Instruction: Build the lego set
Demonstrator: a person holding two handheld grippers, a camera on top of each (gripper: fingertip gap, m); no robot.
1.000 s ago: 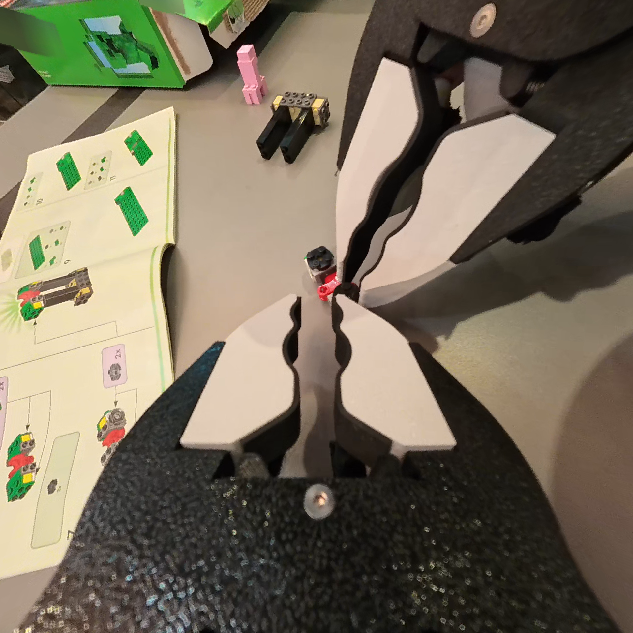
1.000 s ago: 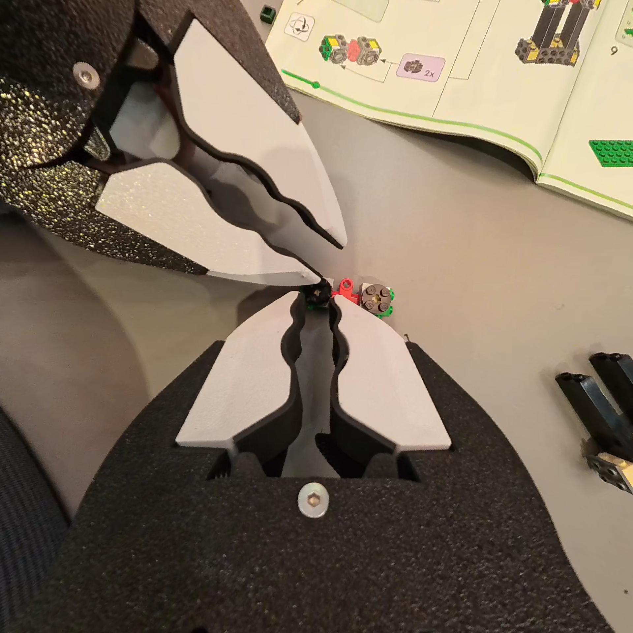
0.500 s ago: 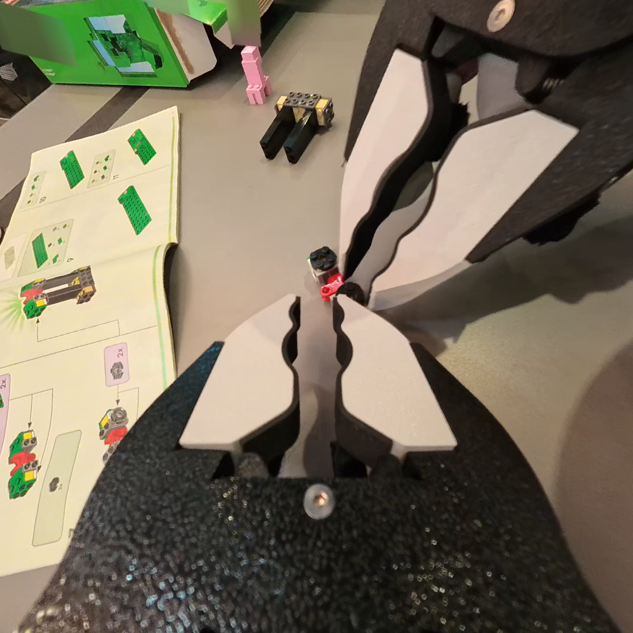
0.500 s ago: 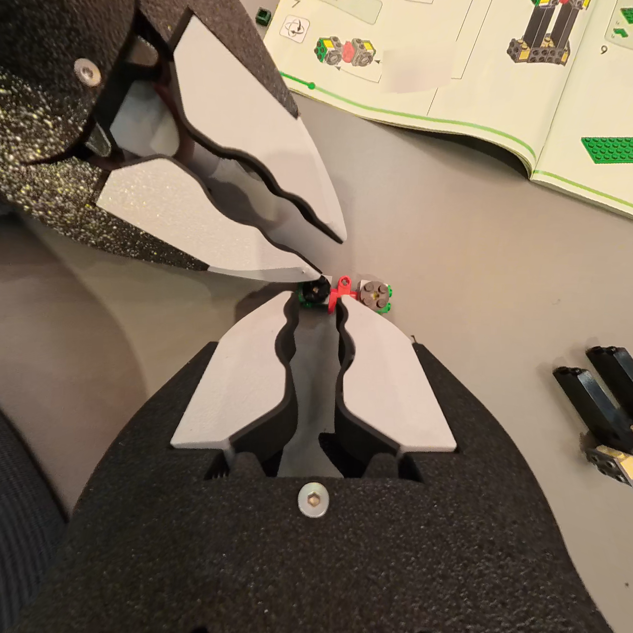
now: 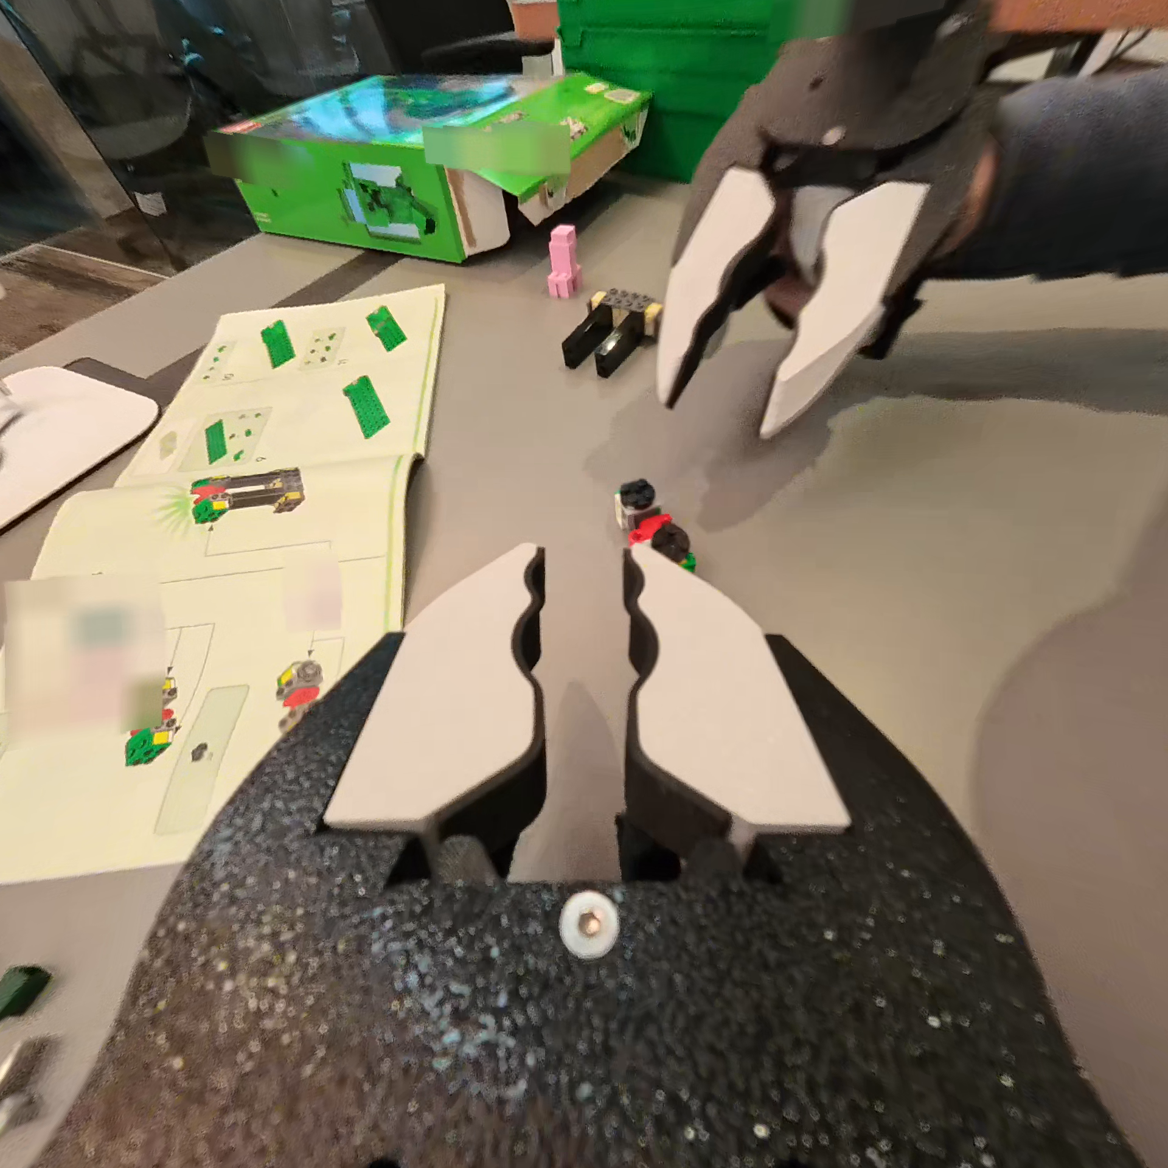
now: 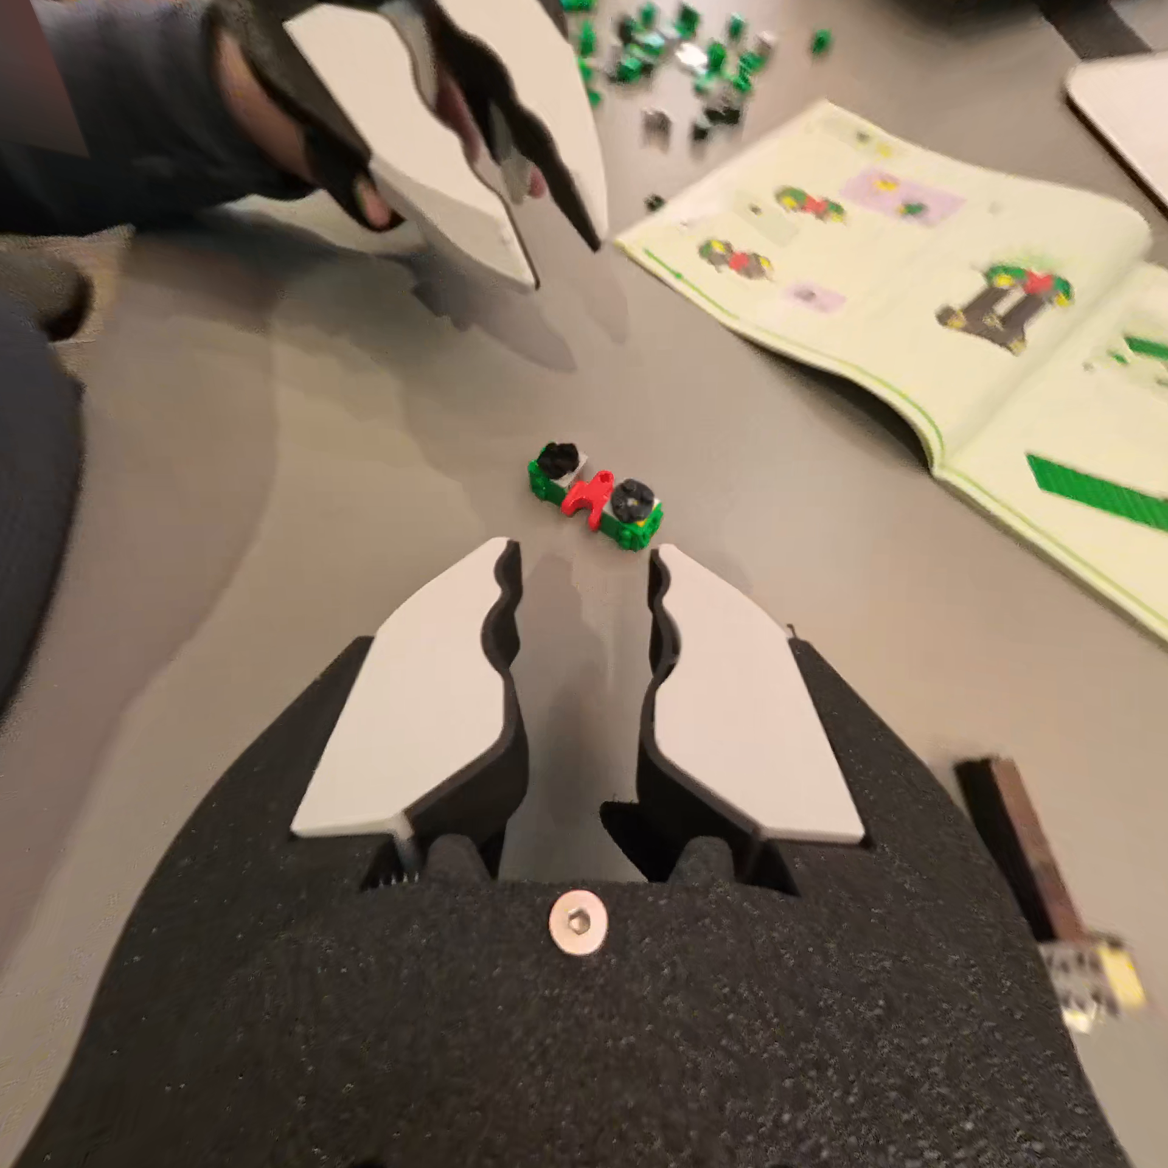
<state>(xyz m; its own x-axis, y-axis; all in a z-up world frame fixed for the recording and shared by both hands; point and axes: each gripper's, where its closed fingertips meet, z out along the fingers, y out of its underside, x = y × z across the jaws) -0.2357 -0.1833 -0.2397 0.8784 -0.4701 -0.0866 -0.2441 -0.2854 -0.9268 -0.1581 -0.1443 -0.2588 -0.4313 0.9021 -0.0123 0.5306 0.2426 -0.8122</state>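
— Looking at the right wrist view, the small green-and-red assembly [image 6: 595, 497] lies loose on the grey table [image 6: 790, 505], centre frame, touching neither tool.

— Right gripper [image 6: 584, 550] and left gripper [image 5: 583, 556] are both spread, empty.

— Risk?

— A sideways nudge could spin it, or pop off a black round stud [image 6: 632, 496].

Green-red lego assembly [image 6: 595, 497] flat on table [image 6: 758, 442]
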